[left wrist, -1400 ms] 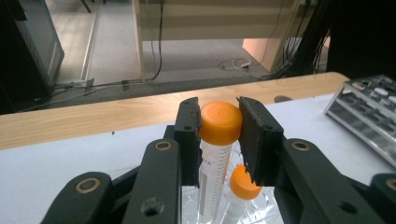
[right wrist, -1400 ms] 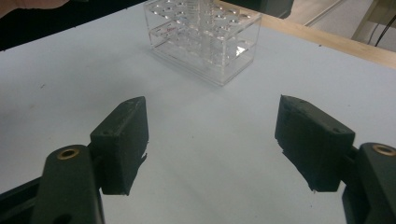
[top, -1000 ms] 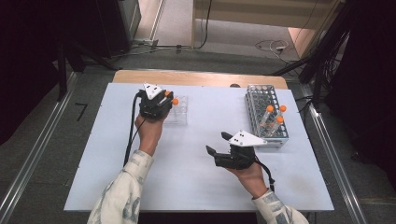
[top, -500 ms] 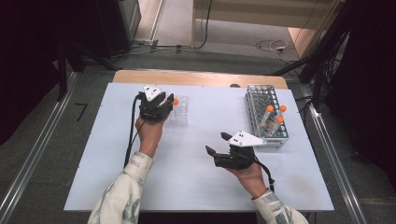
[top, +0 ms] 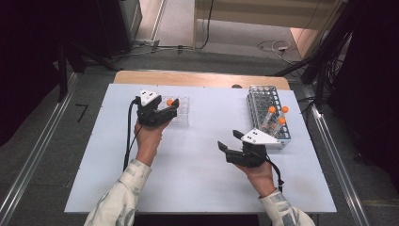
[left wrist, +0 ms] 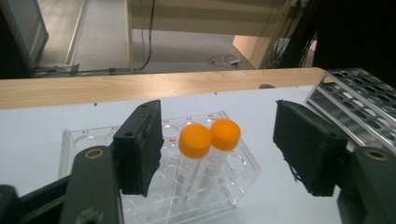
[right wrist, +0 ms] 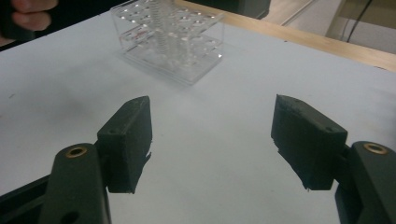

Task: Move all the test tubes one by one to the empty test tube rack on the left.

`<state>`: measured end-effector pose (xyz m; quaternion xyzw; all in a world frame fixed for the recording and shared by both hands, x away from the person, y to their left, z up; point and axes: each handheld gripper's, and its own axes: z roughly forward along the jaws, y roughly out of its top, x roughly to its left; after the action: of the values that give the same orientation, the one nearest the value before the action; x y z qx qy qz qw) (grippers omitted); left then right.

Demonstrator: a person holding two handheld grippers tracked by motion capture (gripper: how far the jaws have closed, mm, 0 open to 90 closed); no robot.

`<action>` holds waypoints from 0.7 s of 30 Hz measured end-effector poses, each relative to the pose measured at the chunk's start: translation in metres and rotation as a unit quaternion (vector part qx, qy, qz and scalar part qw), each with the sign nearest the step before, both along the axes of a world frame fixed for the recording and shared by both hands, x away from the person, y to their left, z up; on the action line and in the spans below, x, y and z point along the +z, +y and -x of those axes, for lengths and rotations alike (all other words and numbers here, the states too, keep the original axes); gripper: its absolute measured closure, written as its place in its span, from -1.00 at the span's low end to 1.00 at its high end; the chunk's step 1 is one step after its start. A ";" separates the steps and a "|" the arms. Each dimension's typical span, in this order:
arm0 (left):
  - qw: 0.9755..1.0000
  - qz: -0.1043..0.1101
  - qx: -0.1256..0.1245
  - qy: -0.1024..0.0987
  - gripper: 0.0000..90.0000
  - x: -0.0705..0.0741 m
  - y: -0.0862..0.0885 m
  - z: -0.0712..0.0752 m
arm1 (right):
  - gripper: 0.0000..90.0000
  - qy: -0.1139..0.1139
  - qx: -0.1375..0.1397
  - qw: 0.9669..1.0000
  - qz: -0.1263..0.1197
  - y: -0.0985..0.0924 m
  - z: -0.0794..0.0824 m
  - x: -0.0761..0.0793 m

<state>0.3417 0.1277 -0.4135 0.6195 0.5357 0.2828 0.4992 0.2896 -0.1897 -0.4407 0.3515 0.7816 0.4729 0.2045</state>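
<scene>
A clear plastic rack [top: 181, 117] stands on the white table [top: 202, 179] at the back left. It holds two orange-capped tubes [left wrist: 195, 140] [left wrist: 225, 134], upright and side by side. My left gripper [top: 169, 109] [left wrist: 219, 140] is open right at this rack, and the two tubes stand in the gap between its jaws without touching them. My right gripper [top: 229, 140] [right wrist: 210, 126] hovers open over bare table in the middle right with nothing between its jaws. It faces the clear rack [right wrist: 168, 39] from a distance.
A metal wire rack [top: 268, 115] [left wrist: 359, 93] with three orange-capped tubes [top: 277, 115] stands at the back right, just beyond my right hand. A wooden strip [top: 197, 77] runs along the table's far edge. Open table lies between the grippers and toward the front.
My left gripper has drawn back a little toward the person at the clear rack. The right gripper has stayed where it was.
</scene>
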 end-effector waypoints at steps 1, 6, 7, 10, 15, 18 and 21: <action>1.000 0.000 -0.002 -0.001 -0.37 0.000 0.001 0.003 | -0.38 -0.001 -0.006 1.000 -0.002 -0.004 -0.001 0.001; 1.000 0.015 -0.020 -0.006 -0.48 -0.002 0.005 0.019 | -0.37 -0.010 -0.040 0.999 -0.007 -0.029 -0.003 0.004; 1.000 0.015 -0.026 -0.006 -0.49 -0.003 0.005 0.022 | -0.37 -0.012 -0.046 0.999 -0.007 -0.034 -0.003 0.004; 0.999 0.017 -0.035 -0.007 -0.62 -0.006 0.007 0.029 | -0.37 -0.015 -0.065 0.998 -0.007 -0.048 -0.003 0.004; 0.999 0.010 -0.042 0.000 -0.77 -0.011 0.008 0.037 | -0.37 -0.014 -0.091 0.996 -0.005 -0.069 -0.002 0.001; 0.999 0.008 -0.042 0.003 -0.82 -0.013 0.007 0.039 | -0.37 -0.015 -0.110 0.994 -0.003 -0.080 -0.001 0.000; 0.999 0.012 -0.048 0.005 -0.87 -0.015 0.007 0.043 | -0.36 -0.019 -0.131 0.991 -0.002 -0.092 -0.001 -0.001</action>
<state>0.2989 0.1346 -0.4284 0.6399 0.5112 0.2493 0.5167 0.2903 -0.2820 -0.4417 0.4417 0.7241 0.4502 0.2790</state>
